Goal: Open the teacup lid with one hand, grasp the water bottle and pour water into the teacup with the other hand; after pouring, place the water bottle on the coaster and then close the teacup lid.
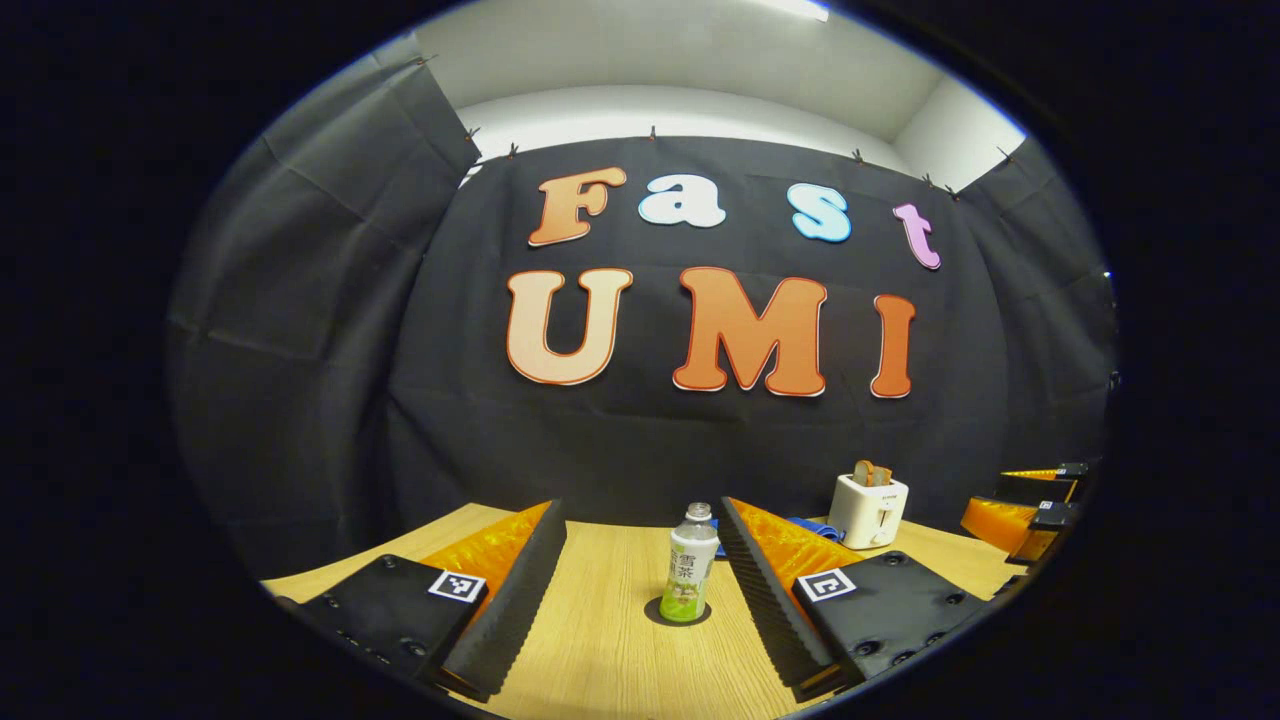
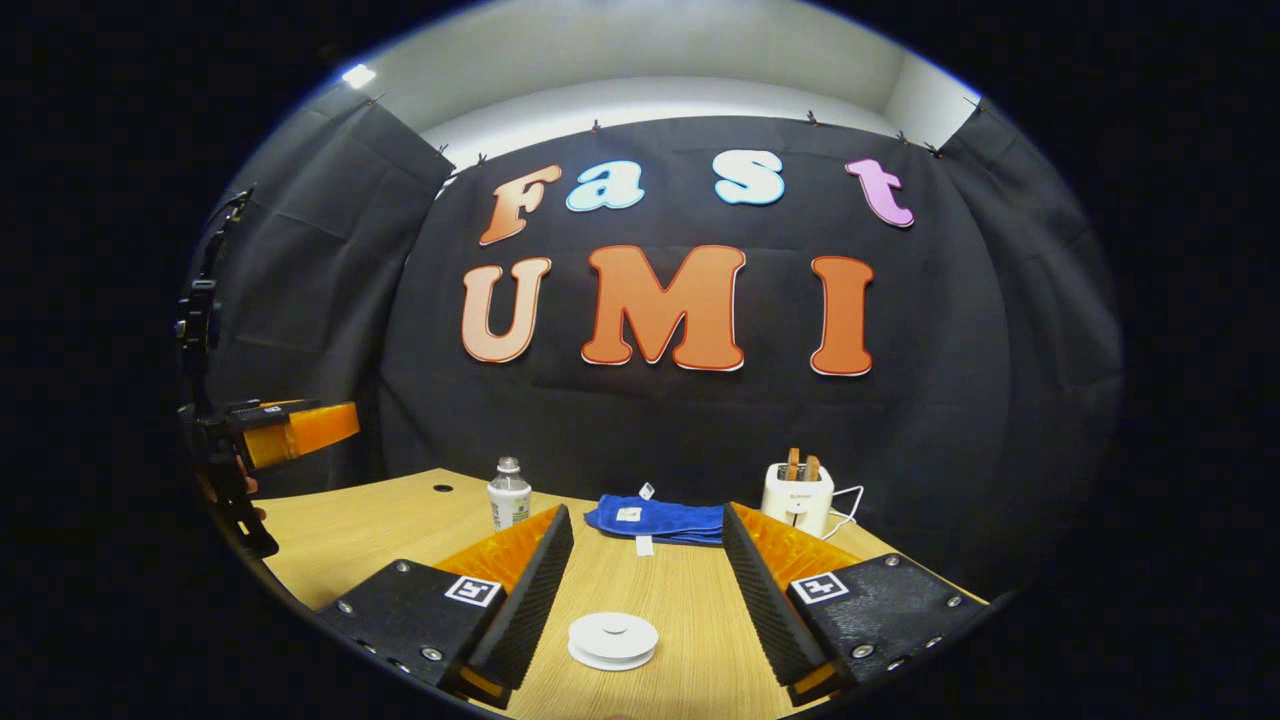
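Observation:
A small water bottle [image 1: 690, 565] with a green label stands upright on the wooden table [image 1: 600, 660], straight ahead between the fingers of my left gripper [image 1: 640, 510], which is open and holds nothing. A dark round patch [image 1: 655, 612] shows at the bottle's base; I cannot tell whether the bottle stands on it. In the right gripper view a low white teacup with its lid on [image 2: 612, 638] sits close in front of my right gripper [image 2: 646, 512], also open and apart from it. The bottle [image 2: 509, 493] stands farther back left, beside a dark round spot [image 2: 442, 488].
A white toaster [image 2: 797, 497] with bread slices stands at the back right, a folded blue cloth [image 2: 660, 518] to its left. The toaster [image 1: 868, 508] also appears beyond the bottle. The left gripper [image 2: 290, 428] hovers at the far left above the table.

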